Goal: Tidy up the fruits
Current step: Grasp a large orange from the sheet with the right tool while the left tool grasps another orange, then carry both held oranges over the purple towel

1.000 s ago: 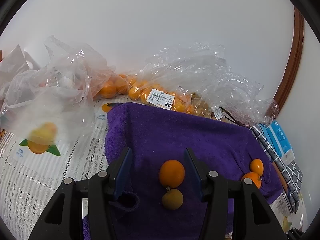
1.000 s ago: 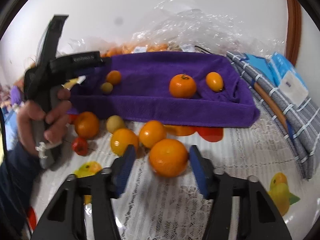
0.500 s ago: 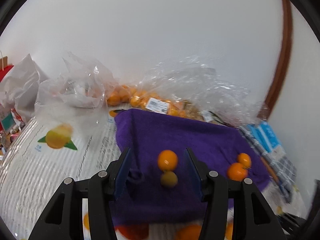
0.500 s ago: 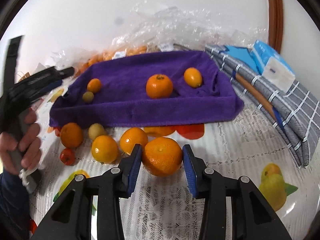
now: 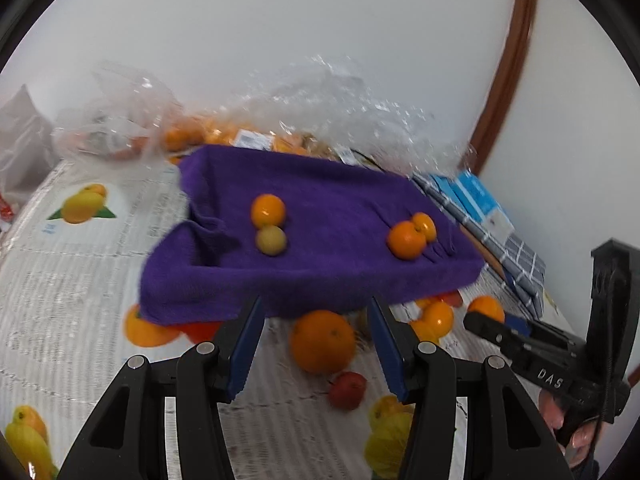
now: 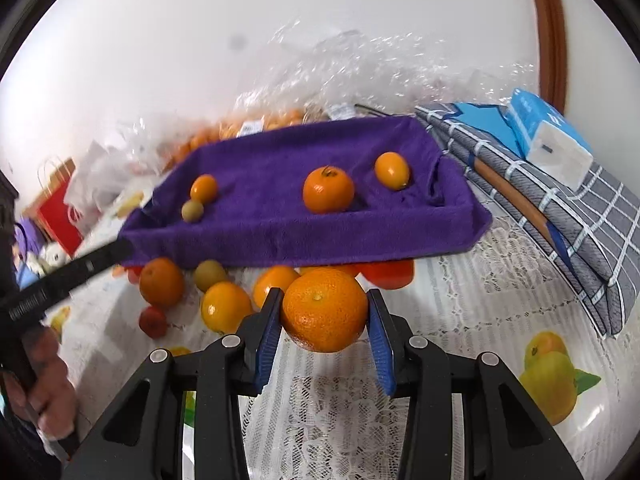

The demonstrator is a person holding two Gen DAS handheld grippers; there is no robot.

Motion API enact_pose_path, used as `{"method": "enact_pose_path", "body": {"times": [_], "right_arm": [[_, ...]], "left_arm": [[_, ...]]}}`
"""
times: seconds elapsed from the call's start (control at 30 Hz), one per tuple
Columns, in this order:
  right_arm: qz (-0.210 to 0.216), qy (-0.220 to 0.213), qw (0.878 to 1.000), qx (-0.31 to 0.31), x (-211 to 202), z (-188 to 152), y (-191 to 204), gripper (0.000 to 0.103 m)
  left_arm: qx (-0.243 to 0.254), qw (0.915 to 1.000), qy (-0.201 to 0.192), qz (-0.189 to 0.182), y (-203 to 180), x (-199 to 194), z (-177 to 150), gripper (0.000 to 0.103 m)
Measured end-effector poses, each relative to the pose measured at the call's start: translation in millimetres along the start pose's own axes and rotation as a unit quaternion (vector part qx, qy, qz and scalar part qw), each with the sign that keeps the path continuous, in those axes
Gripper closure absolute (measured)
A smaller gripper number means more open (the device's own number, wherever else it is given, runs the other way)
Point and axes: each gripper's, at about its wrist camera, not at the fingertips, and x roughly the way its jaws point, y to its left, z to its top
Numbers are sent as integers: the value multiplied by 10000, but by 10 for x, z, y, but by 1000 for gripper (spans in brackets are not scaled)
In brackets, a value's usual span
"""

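The large orange (image 6: pixel 324 309) on the counter (image 6: pixel 460 320), just before the purple towel tray (image 6: pixel 304 236), is pinched by the right gripper (image 6: pixel 325 334), whose jaws have just been closing. It should be lifted straight up, clear of neighbouring fruit. The left gripper (image 5: pixel 316 350) is spread and empty.

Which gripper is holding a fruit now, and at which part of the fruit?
The right gripper holds the large orange by its two opposite sides, one pad on each. The left gripper is open and holds nothing.
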Motion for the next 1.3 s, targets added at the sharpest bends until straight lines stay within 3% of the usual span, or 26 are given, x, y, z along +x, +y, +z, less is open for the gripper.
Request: {"method": "enact_pose_path", "body": {"times": [0.23, 0.43, 0.57, 0.7, 0.83, 1.1, 1.3], "right_arm": [[52, 14, 9999, -105, 7, 6, 53, 62], [47, 11, 9999, -133, 9, 2, 48, 62], [91, -2, 9999, -114, 9, 1, 50, 62], [253, -129, 9996, -55, -43, -4, 26, 62], [307, -379, 9988, -67, -134, -11, 23, 62], [314, -707, 9970, 77, -240, -1, -35, 62], [38, -962, 9949, 294, -300, 11, -139, 62]], "left_arm": [[45, 9987, 497, -34, -31, 192, -24, 49], [203, 9952, 925, 232, -100, 361, -59, 50], [113, 9964, 845, 5, -65, 335, -55, 63], [-220, 9985, 455, -226, 60, 200, -32, 64], [-325, 9993, 133, -154, 93, 89, -19, 64], [-520, 9984, -225, -67, 175, -28, 24, 64], [-541, 9978, -382, -71, 181, -100, 35, 64]]}}
